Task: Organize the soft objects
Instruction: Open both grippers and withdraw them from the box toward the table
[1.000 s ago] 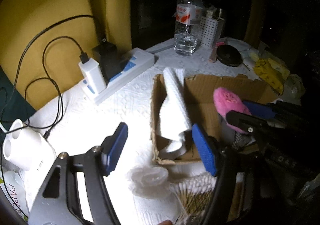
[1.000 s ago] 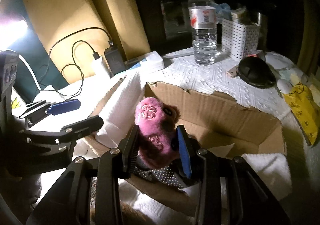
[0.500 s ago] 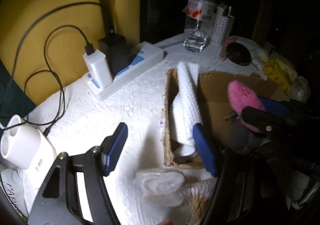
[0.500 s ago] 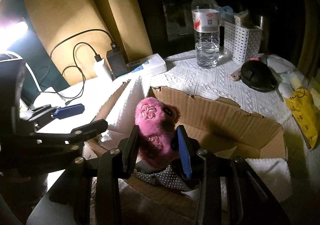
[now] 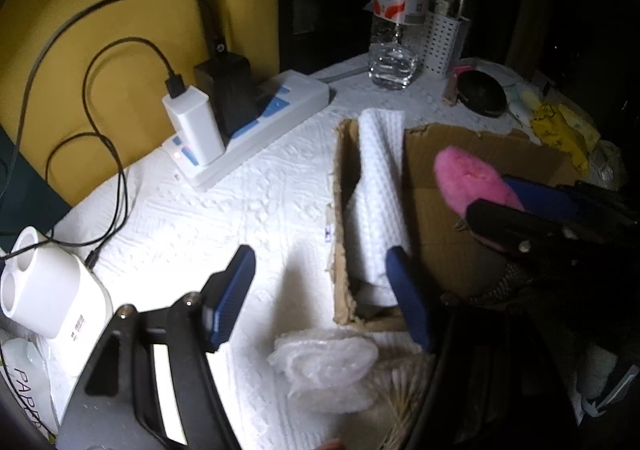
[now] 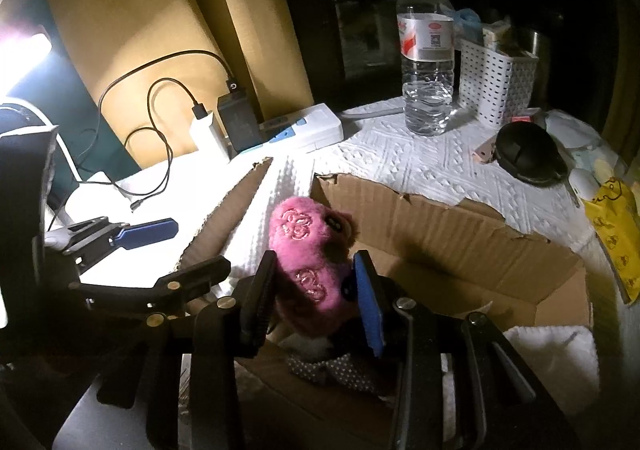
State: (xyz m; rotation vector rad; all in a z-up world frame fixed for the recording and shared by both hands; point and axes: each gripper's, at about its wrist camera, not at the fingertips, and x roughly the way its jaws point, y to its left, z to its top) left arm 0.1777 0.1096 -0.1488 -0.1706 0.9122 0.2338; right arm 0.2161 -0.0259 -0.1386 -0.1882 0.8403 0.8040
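From the left wrist we see our left gripper with its fingers spread wide and holding nothing, above the white surface beside a cardboard box that holds a rolled white towel. From the right wrist we see our right gripper with its fingers closed on a pink plush toy, held over the box.
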